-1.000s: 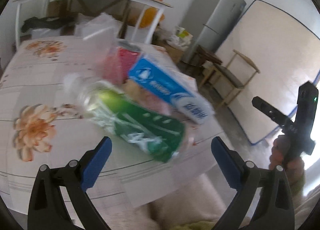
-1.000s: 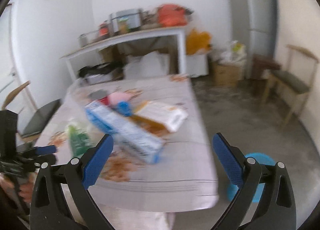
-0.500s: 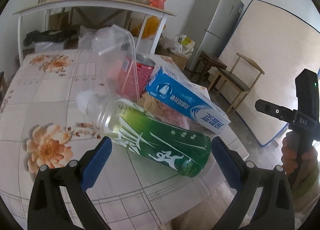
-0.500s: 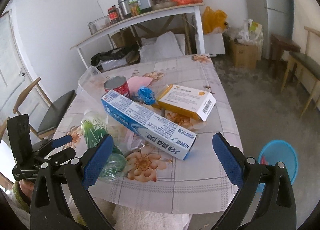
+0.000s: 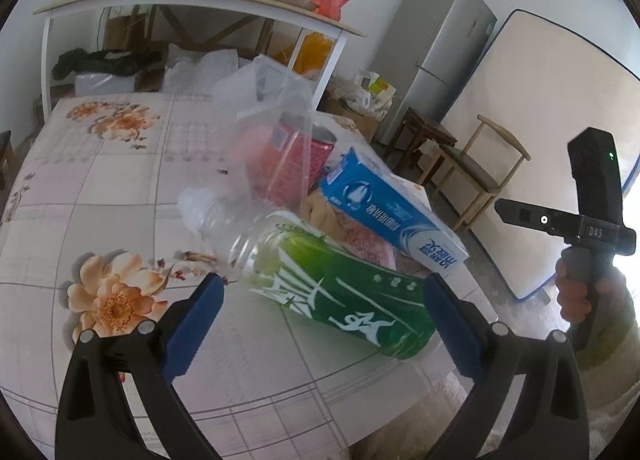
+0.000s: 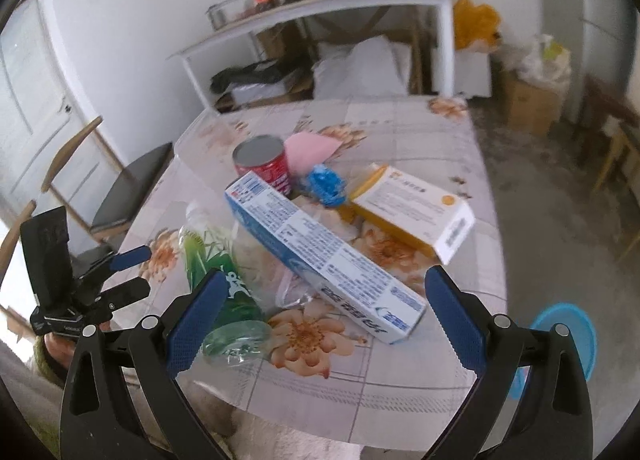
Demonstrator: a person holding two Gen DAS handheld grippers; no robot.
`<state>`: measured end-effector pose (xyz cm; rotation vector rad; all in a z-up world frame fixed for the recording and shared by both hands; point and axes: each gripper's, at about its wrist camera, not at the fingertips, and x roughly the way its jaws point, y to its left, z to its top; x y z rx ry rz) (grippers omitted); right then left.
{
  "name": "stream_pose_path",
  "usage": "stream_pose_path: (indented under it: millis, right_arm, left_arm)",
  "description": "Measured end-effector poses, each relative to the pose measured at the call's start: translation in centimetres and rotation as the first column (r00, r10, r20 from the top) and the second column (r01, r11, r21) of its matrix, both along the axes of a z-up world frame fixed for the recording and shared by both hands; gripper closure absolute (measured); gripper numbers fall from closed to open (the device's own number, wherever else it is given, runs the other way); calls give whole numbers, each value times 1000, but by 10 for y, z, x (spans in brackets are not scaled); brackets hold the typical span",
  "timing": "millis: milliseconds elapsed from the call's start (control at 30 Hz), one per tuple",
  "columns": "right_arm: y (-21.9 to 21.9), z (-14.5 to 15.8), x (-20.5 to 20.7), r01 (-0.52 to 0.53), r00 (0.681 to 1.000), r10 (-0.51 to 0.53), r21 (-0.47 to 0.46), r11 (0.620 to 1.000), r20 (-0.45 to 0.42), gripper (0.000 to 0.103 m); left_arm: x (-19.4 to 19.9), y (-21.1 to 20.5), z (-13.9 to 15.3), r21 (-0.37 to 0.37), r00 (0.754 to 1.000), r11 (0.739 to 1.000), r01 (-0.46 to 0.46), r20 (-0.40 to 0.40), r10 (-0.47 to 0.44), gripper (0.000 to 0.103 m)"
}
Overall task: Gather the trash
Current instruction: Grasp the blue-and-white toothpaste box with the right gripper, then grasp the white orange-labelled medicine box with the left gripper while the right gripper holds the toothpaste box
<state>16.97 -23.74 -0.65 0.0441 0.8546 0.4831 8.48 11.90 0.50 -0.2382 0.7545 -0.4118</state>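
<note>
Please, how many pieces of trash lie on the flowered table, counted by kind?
Bottles: 1, green plastic bottle
Cans: 1, red can
Boxes: 2, toothpaste box, orange box
Bags and wrappers: 2, clear bag, blue wrapper
Paper: 1, pink sheet
Total: 7

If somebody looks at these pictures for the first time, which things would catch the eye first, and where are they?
Probably the green bottle, lying on its side at the near edge of the flowered table, just ahead of the open left claw. Next comes the long blue and white box, which lies slantwise behind the bottle. After that, the red can stands upright further back, and the right claw is open and empty.
</note>
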Motion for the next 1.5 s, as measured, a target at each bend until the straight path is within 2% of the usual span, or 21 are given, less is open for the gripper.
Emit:
stream_pose_path:
  millis: [133, 333, 467, 667, 767, 833, 900, 933, 1033, 1267, 1367, 1467, 1500]
  right_arm:
    - [7, -2, 16, -84, 996, 84, -54, 995, -17, 8]
    - [19, -11, 40, -223, 975, 219, -160, 962, -43, 8]
    - [28, -19, 55, -308, 951, 298, -172, 936, -81, 13]
    - [55, -45, 78, -443, 895, 410, -234, 866, -176, 29]
    - [62, -54, 81, -480, 874, 436, -240, 844, -216, 43]
    - [65, -60, 80, -504, 859, 453, -245, 828, -239, 58]
    - [67, -62, 79, -516, 852, 464, -247, 820, -240, 63]
    - [67, -62, 77, -521, 850, 471, -243, 818, -238, 68]
    - [66, -57, 72, -520, 852, 478, -242, 819, -216, 71]
    - [53, -39, 46, -503, 864, 482, -208, 839, -145, 72]
    - [35, -30, 34, -450, 893, 436, -158, 879, -115, 72]
    - [4, -22, 26, -337, 939, 332, -64, 939, -87, 72]
    - [-11, -20, 23, -271, 959, 268, -21, 962, -87, 72]
  left_arm:
    - [0, 4, 1, 16, 1000, 1000, 20, 3, -20, 6]
    - [3, -2, -4, 40, 997, 996, 80, -12, -80, 6]
    - [3, -17, -2, 65, 990, 988, 142, 10, -143, 6]
    - [7, -38, 1, 71, 979, 978, 194, 42, -198, 6]
    - [10, -43, 0, 67, 976, 975, 212, 45, -215, 6]
    - [10, -46, 1, 78, 973, 973, 219, 53, -223, 6]
    - [10, -48, 2, 91, 971, 970, 224, 62, -230, 8]
    - [10, -49, 2, 96, 971, 970, 225, 64, -231, 9]
    - [10, -52, 4, 102, 970, 969, 226, 64, -234, 12]
    - [8, -54, 10, 121, 965, 963, 243, 75, -253, 19]
    - [6, -57, 18, 136, 957, 955, 264, 90, -277, 19]
    - [10, -64, 30, 145, 942, 943, 300, 109, -317, 19]
    - [13, -67, 35, 153, 936, 937, 315, 116, -334, 19]
